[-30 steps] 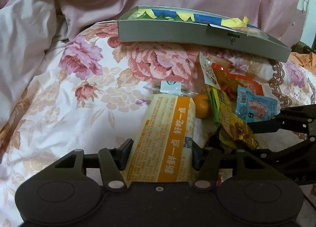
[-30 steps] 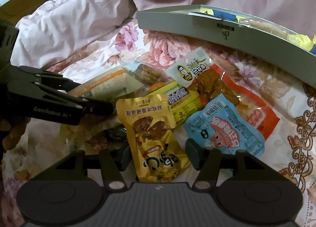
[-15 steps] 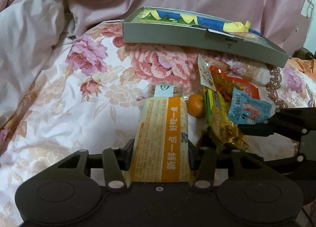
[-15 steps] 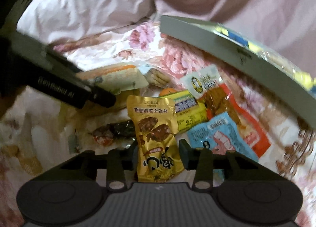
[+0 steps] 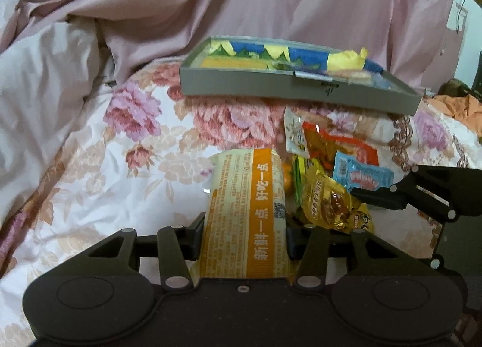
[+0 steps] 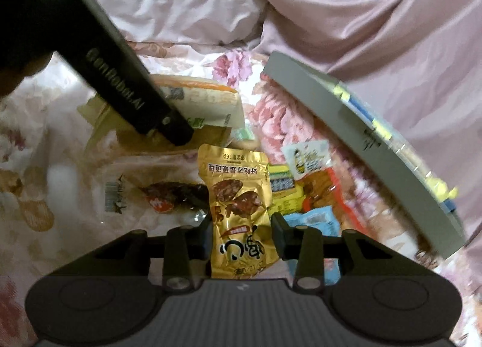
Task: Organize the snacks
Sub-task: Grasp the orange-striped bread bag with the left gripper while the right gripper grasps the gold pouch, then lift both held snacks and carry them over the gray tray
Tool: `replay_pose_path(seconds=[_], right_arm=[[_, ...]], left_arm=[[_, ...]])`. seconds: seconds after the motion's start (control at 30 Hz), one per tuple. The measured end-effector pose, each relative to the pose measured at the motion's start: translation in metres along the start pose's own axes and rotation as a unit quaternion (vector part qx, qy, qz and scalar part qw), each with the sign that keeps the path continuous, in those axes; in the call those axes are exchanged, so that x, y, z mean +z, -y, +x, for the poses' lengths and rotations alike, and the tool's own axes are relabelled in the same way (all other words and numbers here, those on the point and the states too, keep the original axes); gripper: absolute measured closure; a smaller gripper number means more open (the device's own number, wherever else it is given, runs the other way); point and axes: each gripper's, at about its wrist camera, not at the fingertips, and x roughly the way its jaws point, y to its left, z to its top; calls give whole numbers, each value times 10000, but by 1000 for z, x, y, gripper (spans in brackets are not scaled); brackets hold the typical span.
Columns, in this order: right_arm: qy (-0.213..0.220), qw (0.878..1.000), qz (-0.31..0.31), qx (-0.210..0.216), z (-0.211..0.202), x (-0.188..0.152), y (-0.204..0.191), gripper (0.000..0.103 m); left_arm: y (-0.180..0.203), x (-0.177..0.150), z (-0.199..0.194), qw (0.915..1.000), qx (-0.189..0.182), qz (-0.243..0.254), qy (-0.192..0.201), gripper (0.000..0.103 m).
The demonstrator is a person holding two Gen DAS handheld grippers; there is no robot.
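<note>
My left gripper is shut on a long cream and orange snack packet and holds it above the floral bedspread. My right gripper is shut on a gold snack pouch. The gold pouch also shows in the left wrist view, with the right gripper beside it. A grey box holding yellow and blue packets lies at the back; it shows in the right wrist view too. Loose snacks lie between: a blue packet, an orange-red packet, a small orange.
The floral bedspread covers the bed. A pink duvet is piled behind the box. A clear wrapped dark snack lies left of the gold pouch. The left gripper's arm crosses the upper left of the right wrist view.
Both grippers have closed on their packets and lifted them. The left gripper rose and drew back with the long packet. The right wrist view has tilted.
</note>
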Motion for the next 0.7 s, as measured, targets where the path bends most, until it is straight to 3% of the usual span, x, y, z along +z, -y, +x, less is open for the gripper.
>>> replay_pose_path(seconds=[0.37,0.7], right_arm=[[885,9931,354,-686,-31,11,24,61],[1471,9695,1188,-1562,-45,16,73,60]], left_arm=[[4,32,-21,9966,-33,-287,778,53],[20,83,-14,9889,-83,-578,1364,53]])
